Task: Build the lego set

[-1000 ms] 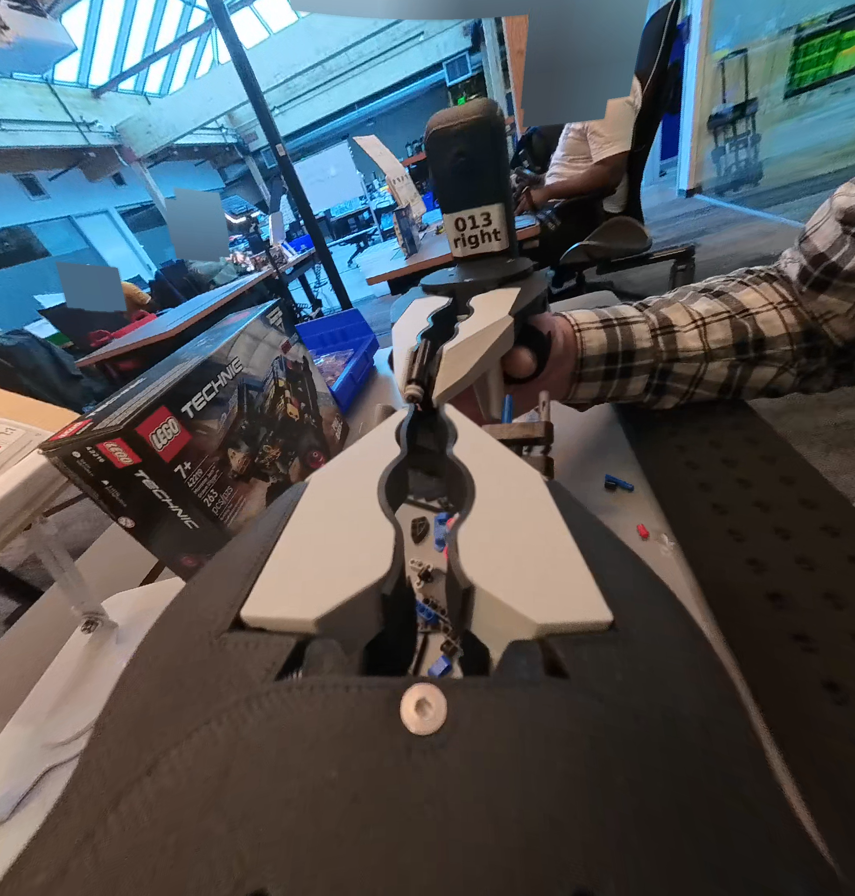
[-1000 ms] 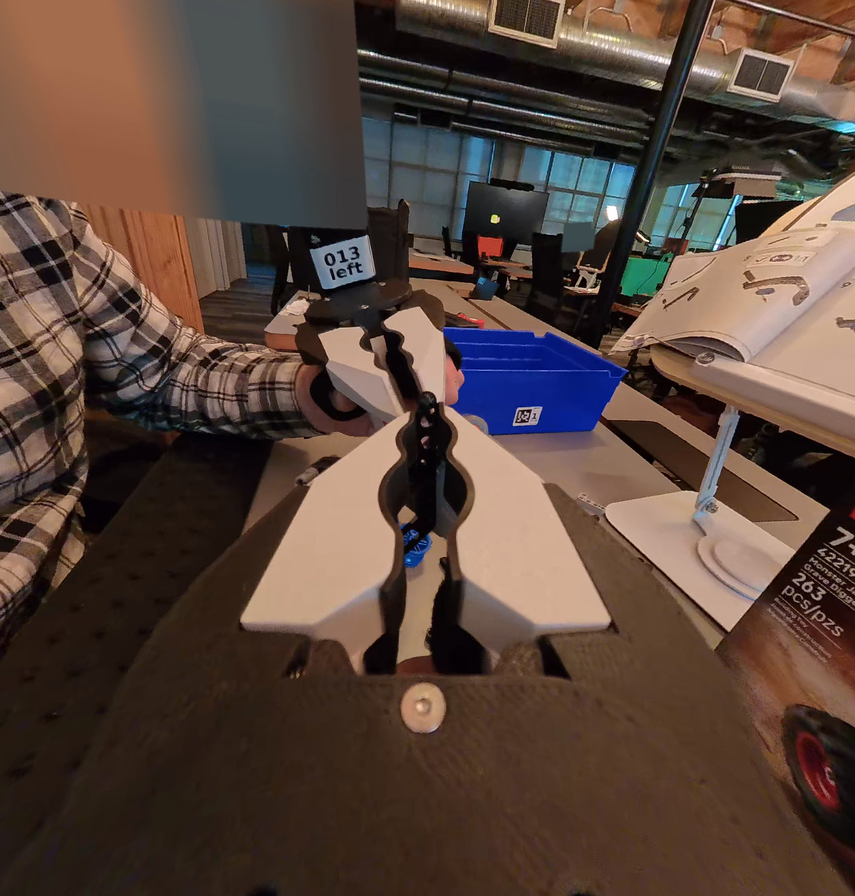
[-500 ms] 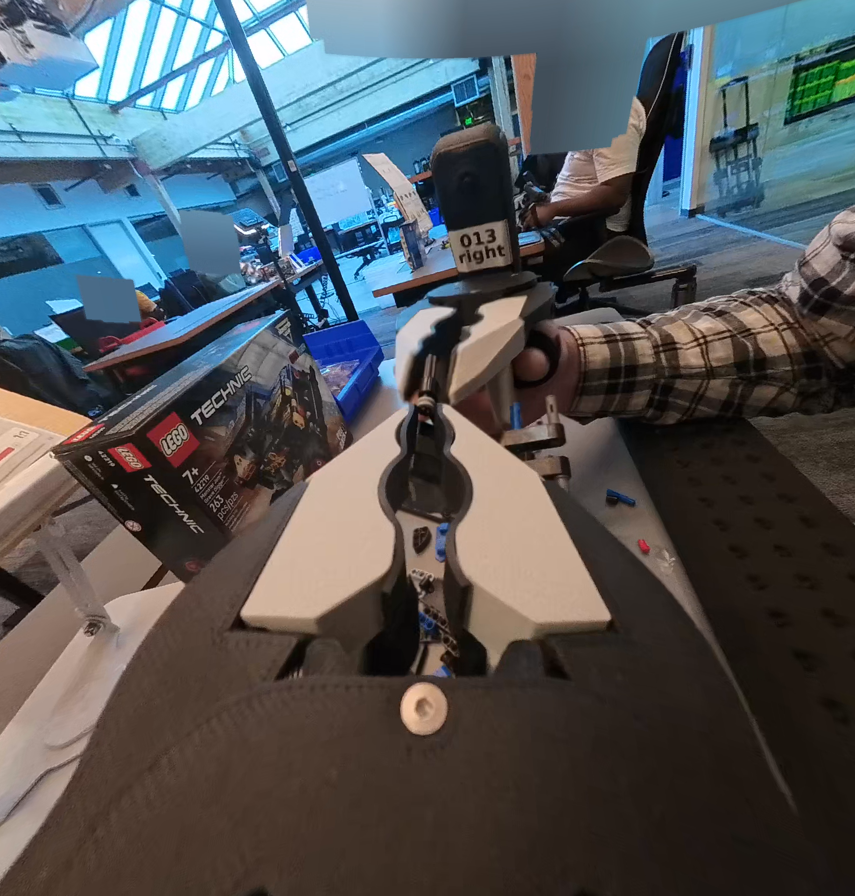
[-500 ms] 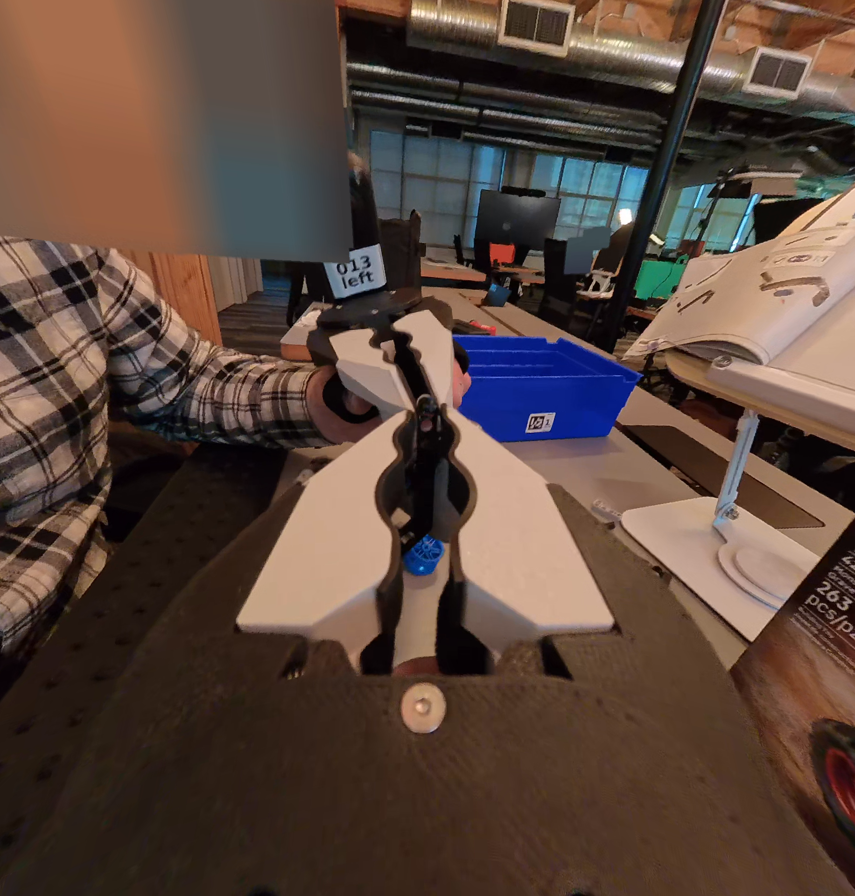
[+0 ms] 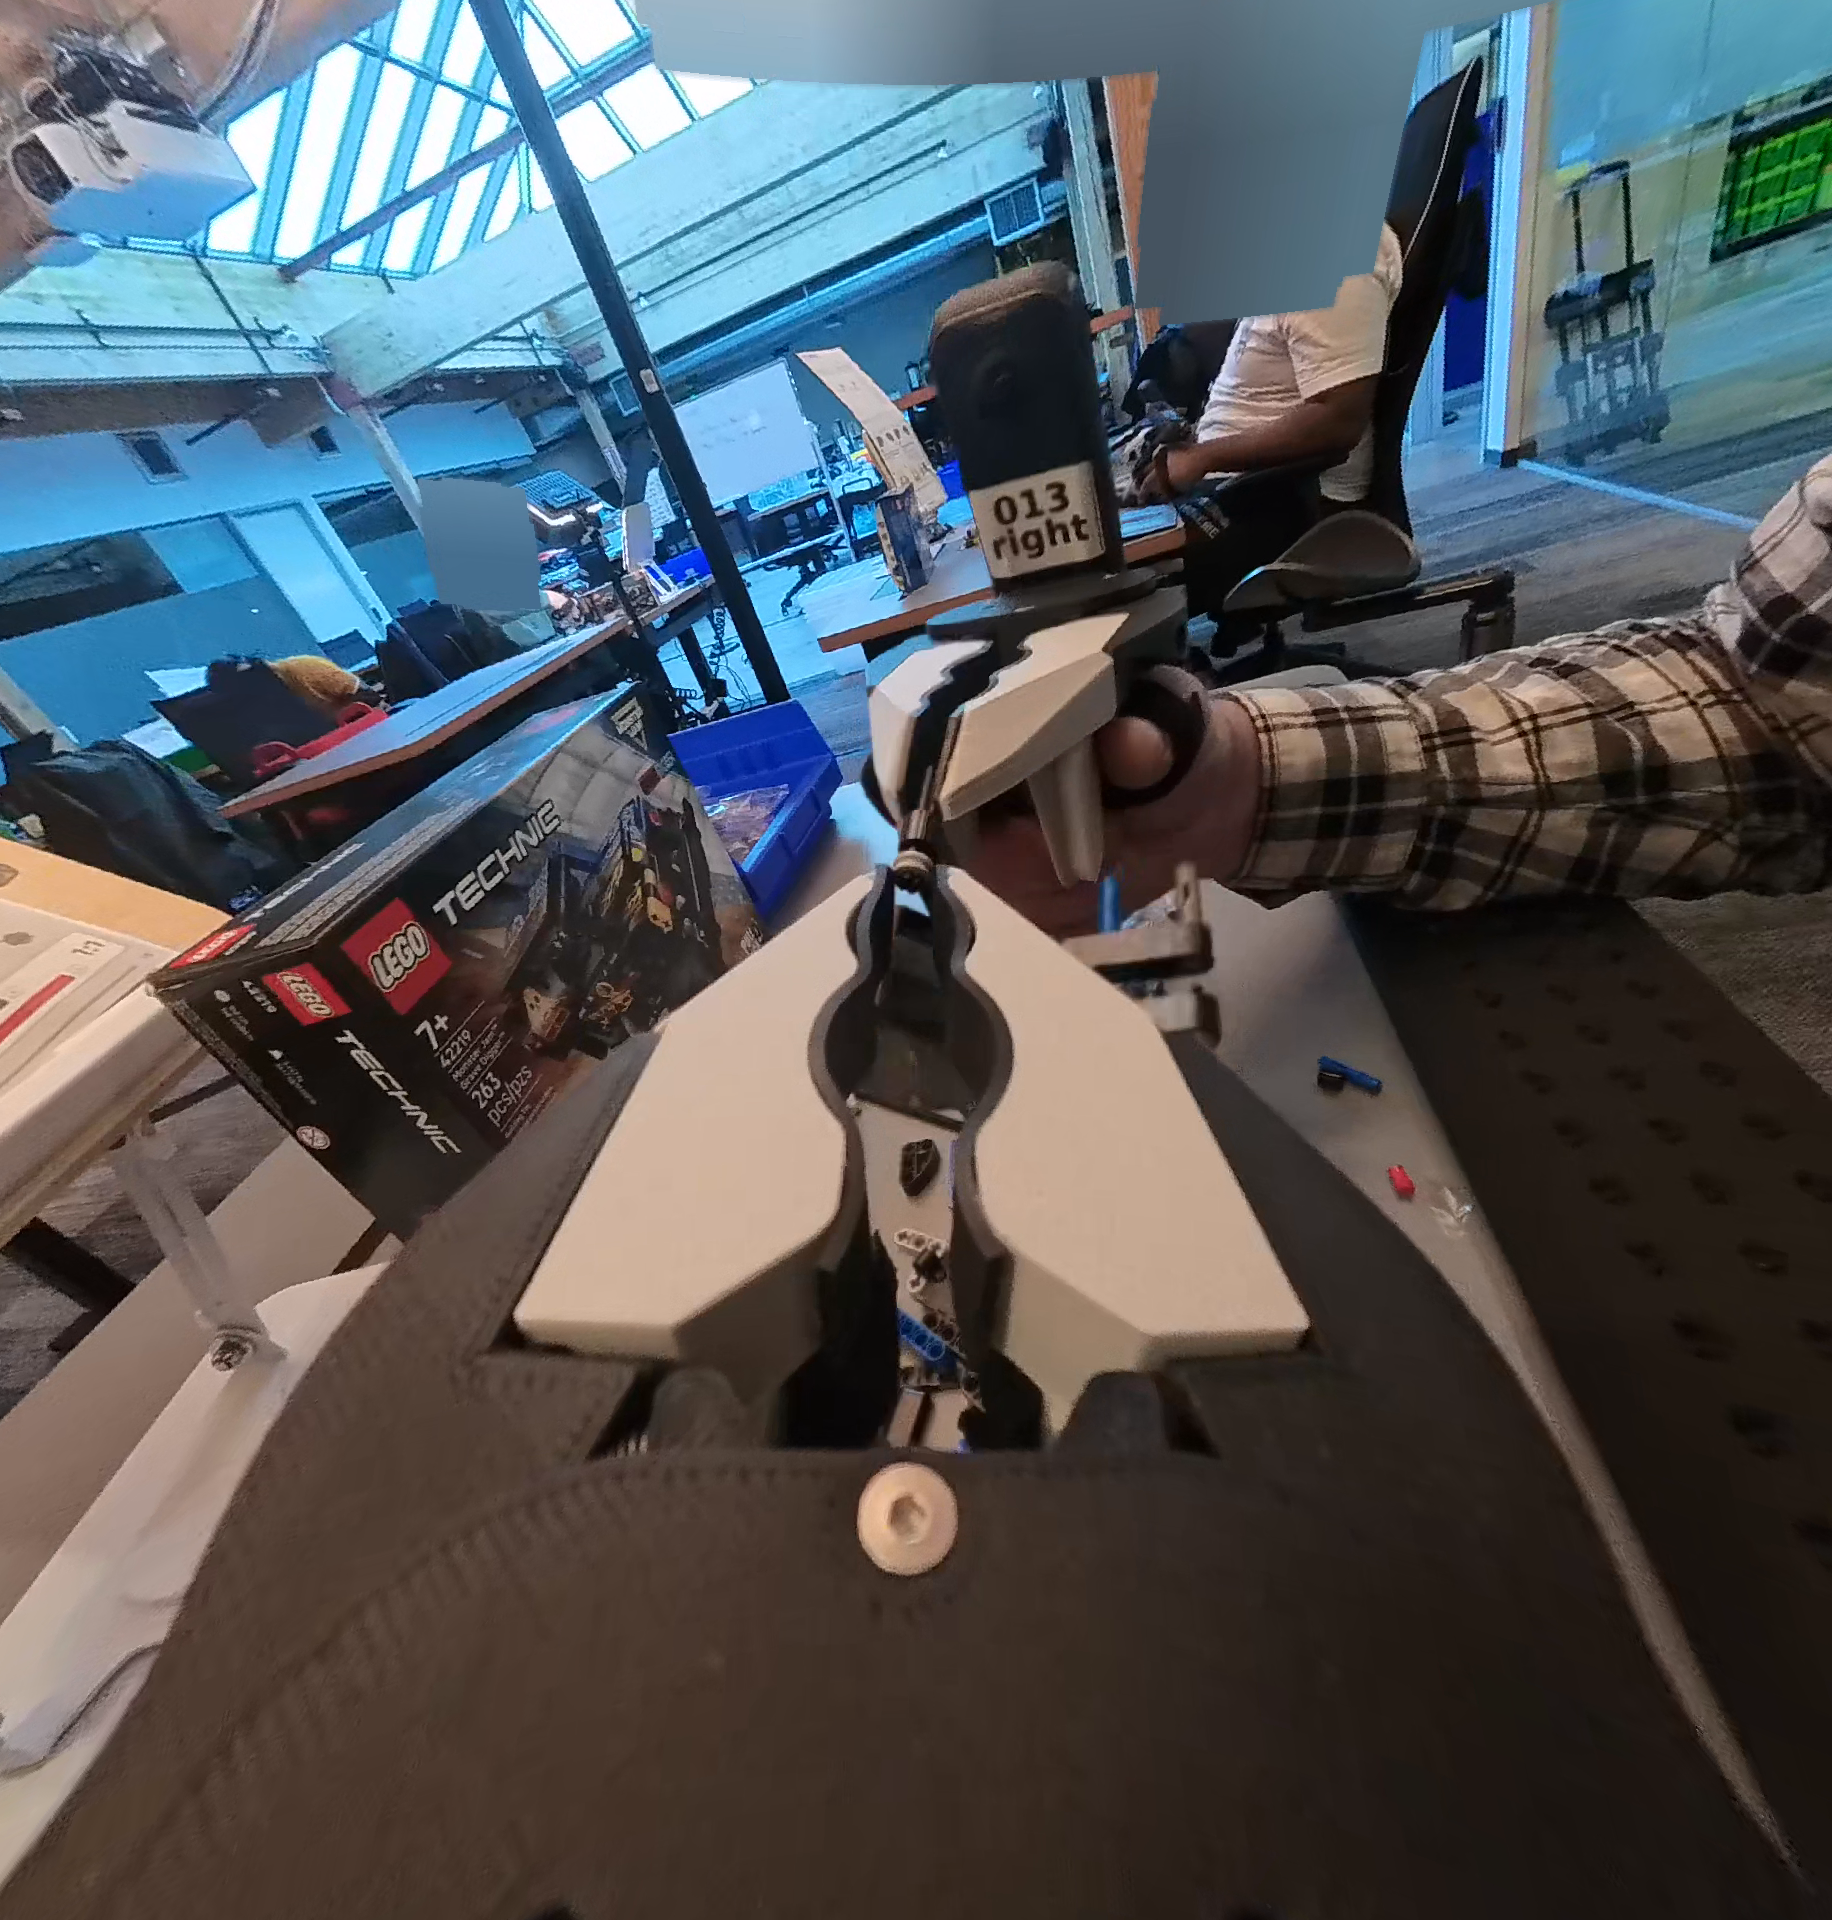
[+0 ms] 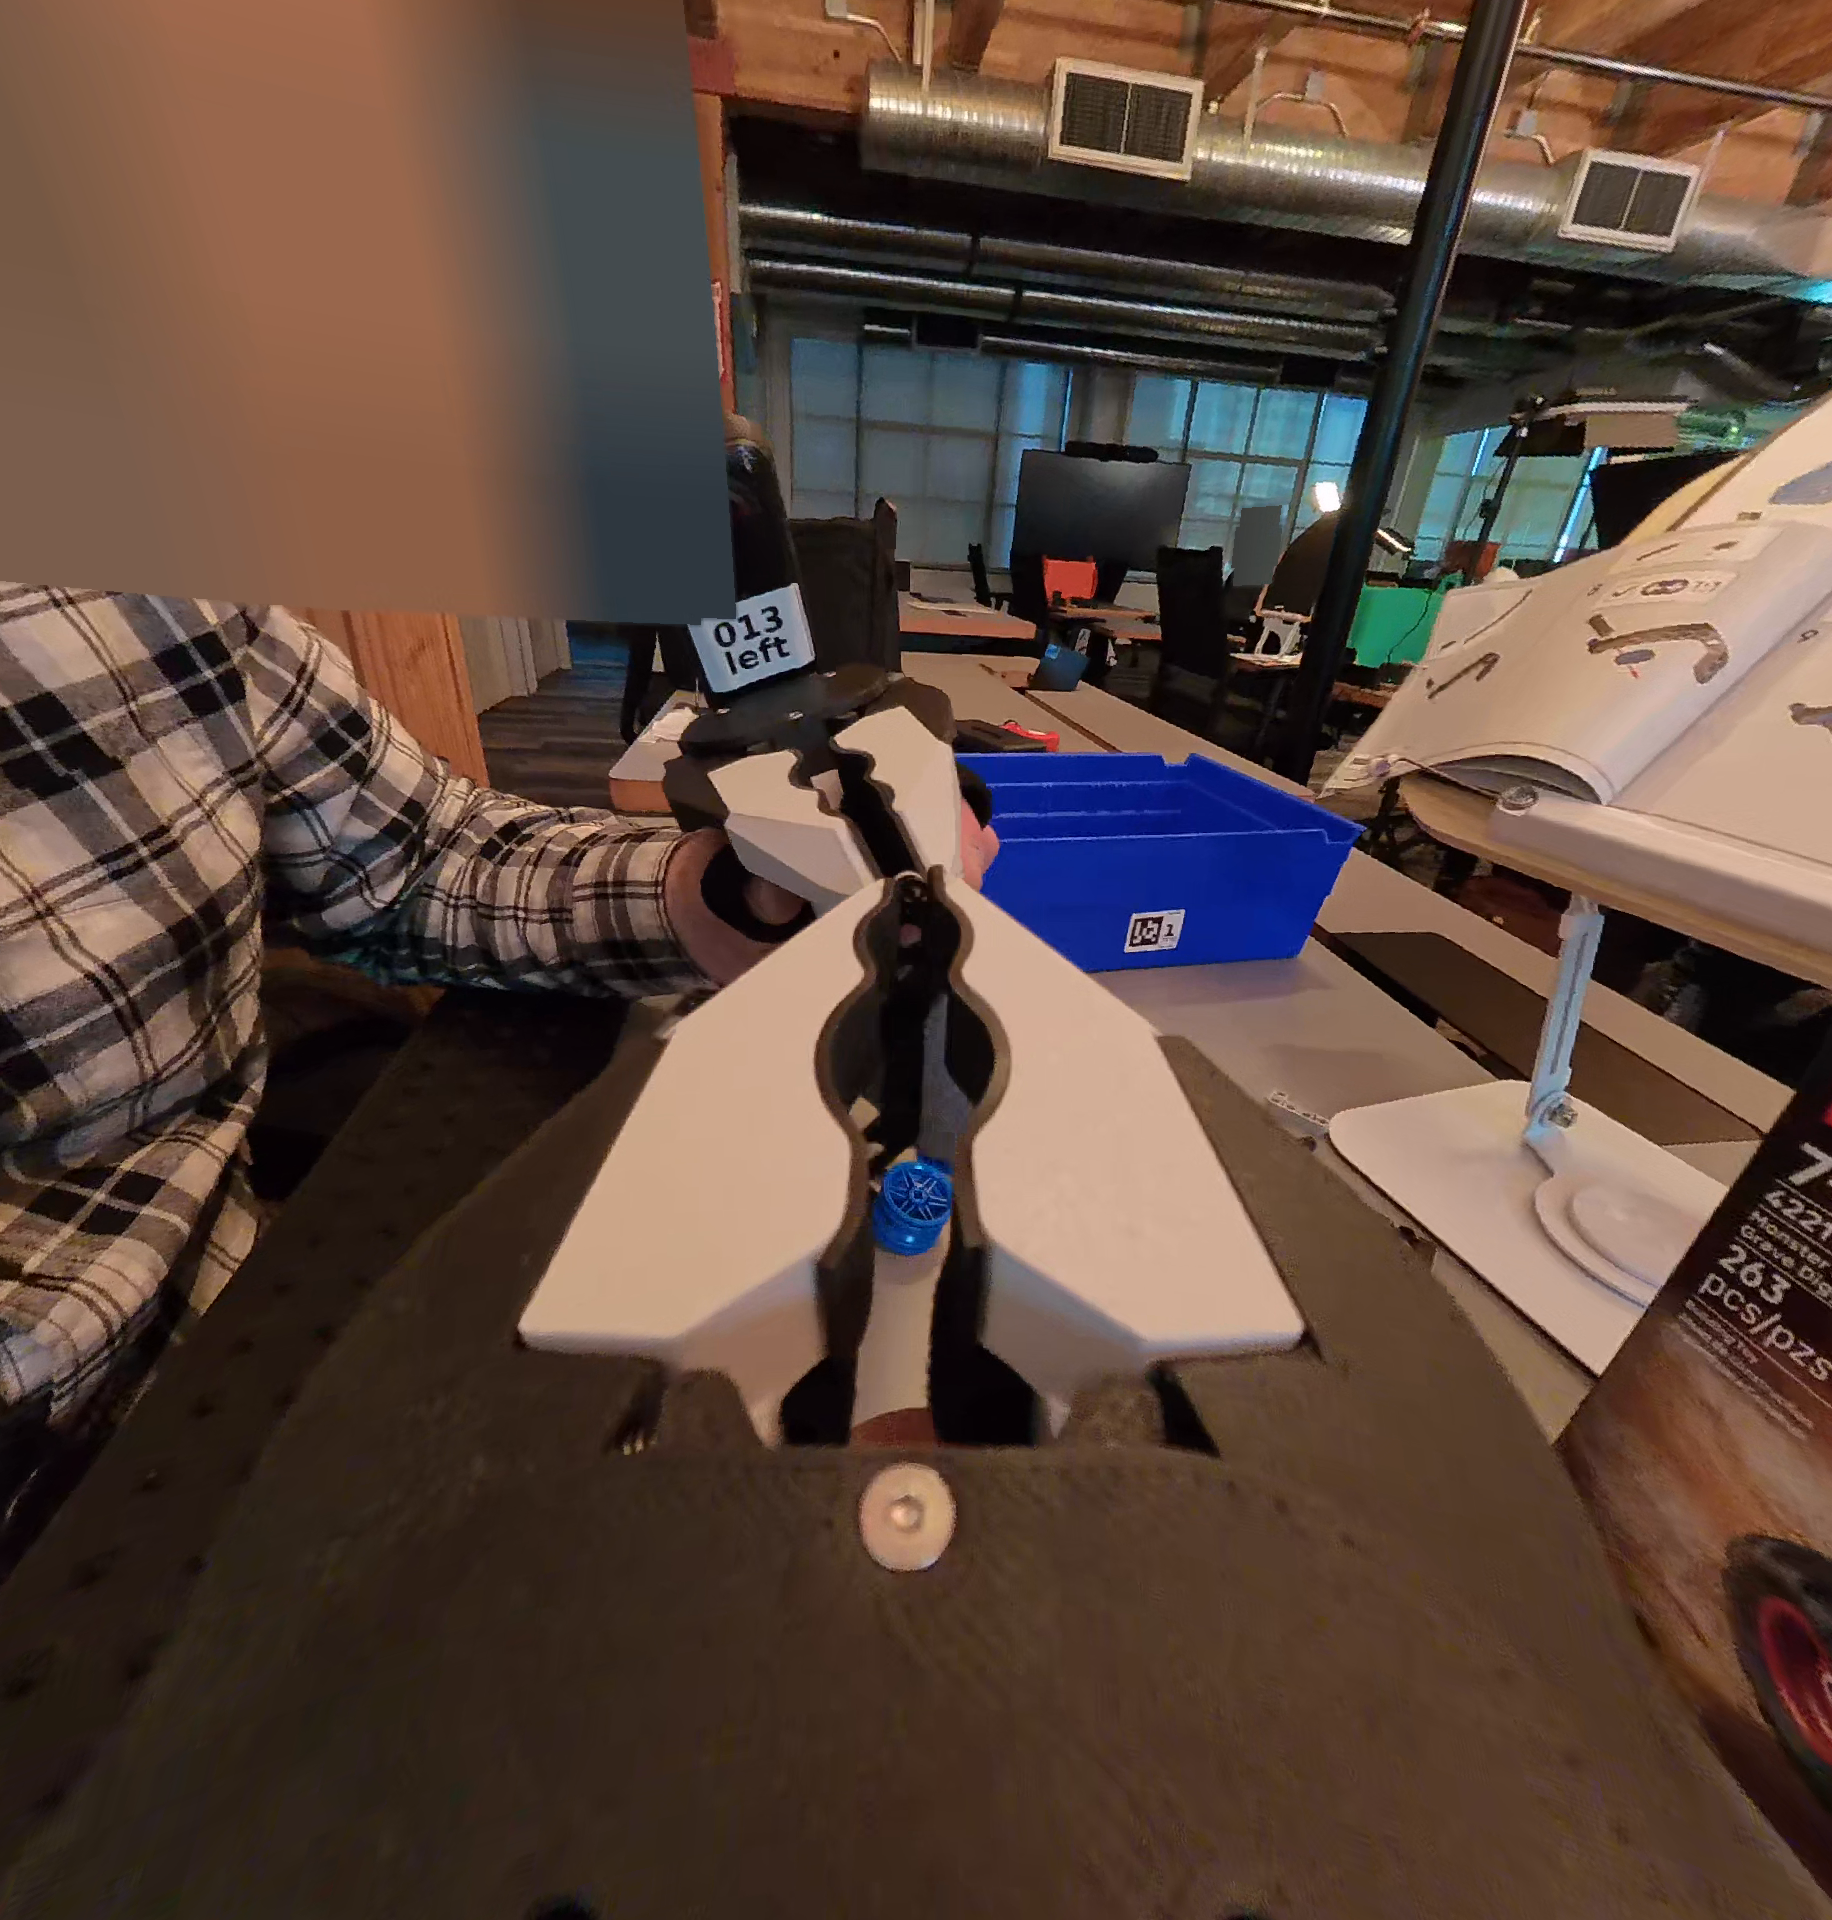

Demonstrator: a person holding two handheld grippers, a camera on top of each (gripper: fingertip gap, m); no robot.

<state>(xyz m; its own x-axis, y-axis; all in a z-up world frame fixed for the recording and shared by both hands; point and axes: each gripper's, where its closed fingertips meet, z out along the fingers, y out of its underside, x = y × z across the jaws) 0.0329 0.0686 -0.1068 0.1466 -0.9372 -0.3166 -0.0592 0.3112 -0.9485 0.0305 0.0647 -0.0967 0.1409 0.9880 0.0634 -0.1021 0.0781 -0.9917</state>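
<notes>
My left gripper (image 5: 907,888) is shut on a black lego piece (image 5: 914,971) held between its fingers. My right gripper (image 6: 912,896) is shut on a thin black piece (image 6: 907,997). In the left wrist view the right gripper (image 5: 920,821) faces mine, and the small grey end of its thin rod (image 5: 910,864) is at my fingertips. In the right wrist view the left gripper (image 6: 896,831) meets mine tip to tip. A grey partial lego assembly (image 5: 1151,945) stands on the table behind the tips. A blue wheel hub (image 6: 914,1205) lies on the table under my right fingers.
The lego box (image 5: 476,987) stands at the left. A blue bin (image 6: 1151,862) is behind, and an instruction booklet (image 6: 1618,675) rests on a white stand (image 6: 1514,1195). A blue pin (image 5: 1348,1075), a red piece (image 5: 1400,1179) and small loose parts (image 5: 922,1153) lie by a black mat (image 5: 1618,1195). Both grippers' tips are close together, under 4 cm apart.
Both grippers stay tip to tip and shut. The right gripper has rolled and tilted a little, and both have lifted slightly, so the blue wheel hub shows more fully.
</notes>
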